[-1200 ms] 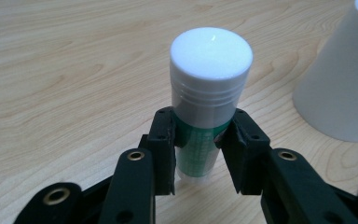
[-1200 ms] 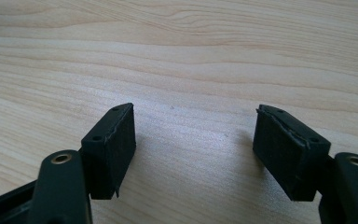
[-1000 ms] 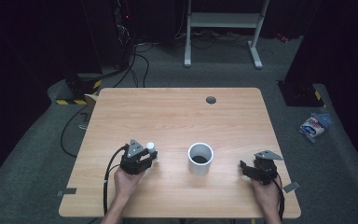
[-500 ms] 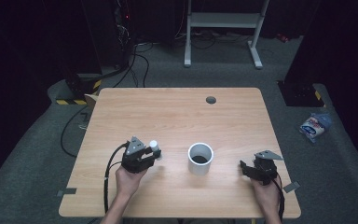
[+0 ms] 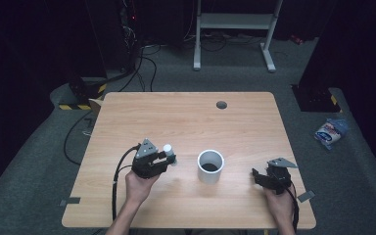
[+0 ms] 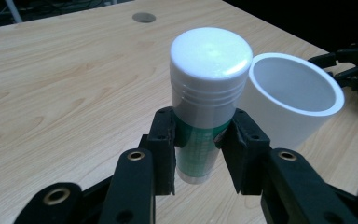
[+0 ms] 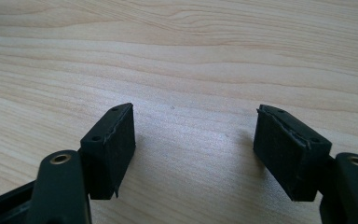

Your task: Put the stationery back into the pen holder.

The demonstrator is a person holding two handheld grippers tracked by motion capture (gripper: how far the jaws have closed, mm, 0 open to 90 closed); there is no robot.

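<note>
The pale wooden bench (image 5: 186,122) carries a white cylindrical cup (image 5: 210,166) standing open-mouthed between the two hands, nearer the left one. The left tool (image 6: 198,144) is clenched on a small white-capped tube with a green label (image 6: 207,88), held upright clear of the bench, its long axis vertical, just beside the cup's rim on the left; the likely next move is a short carry to the right over the mouth. The right tool (image 7: 196,149) rests released and empty on the bench, well apart from the cup.

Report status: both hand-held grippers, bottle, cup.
Left hand-held gripper shut on white-capped bottle, beside white cup. Right hand-held gripper open, empty. Nothing between bottle and cup.
</note>
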